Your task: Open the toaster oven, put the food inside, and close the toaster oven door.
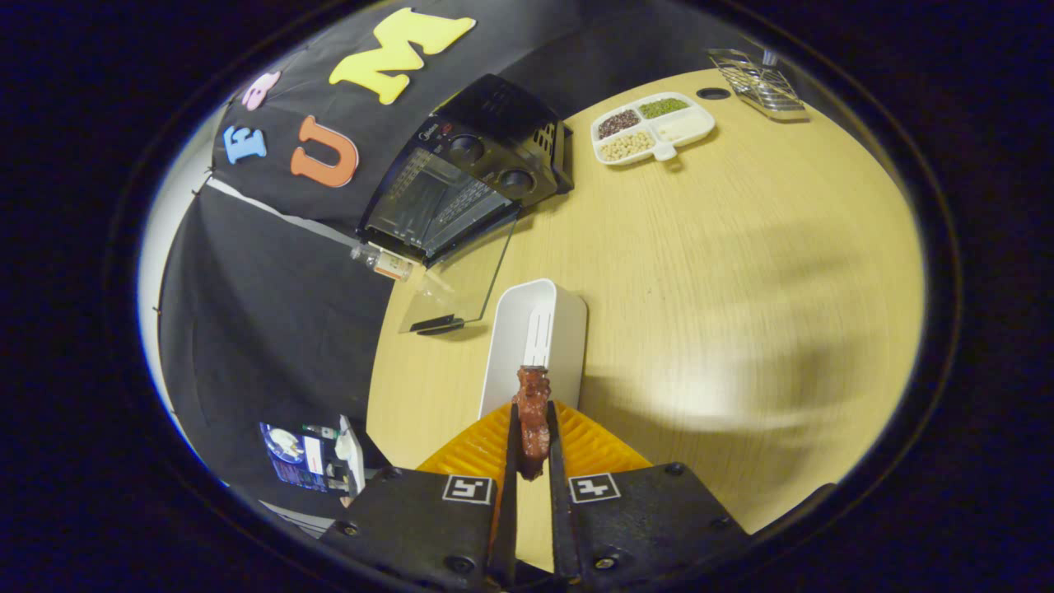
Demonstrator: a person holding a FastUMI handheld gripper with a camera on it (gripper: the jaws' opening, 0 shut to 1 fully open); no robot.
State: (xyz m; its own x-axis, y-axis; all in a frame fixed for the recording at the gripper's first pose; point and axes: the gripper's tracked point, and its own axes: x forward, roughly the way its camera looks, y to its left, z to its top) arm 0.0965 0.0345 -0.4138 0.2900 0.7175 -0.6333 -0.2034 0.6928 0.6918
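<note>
- Reddish-brown food (533,420), a knobbly strip, stands pinched between the two fingers of the claw (533,428); both fingers press on its sides, and its top pokes out past the fingertips.
- Just ahead of the fingers, a white rectangular tray (561,321) lies on the pale wood counter (741,272), its near end hidden behind the claw and the food.
- Beyond the tray stands the black toaster oven (486,156), at the counter's edge against the booth's black cloth wall. Its glass door (465,284) is swung down and open, the dark handle nearest the tray, and the wire rack shows inside.
- A small bottle (384,262) lies beside the oven's open mouth, at the counter's edge.
- Farther off, well apart from the oven, a white divided dish (655,126) holds dark, green and pale grains.
- Past that dish sits a wire rack (759,82).
</note>
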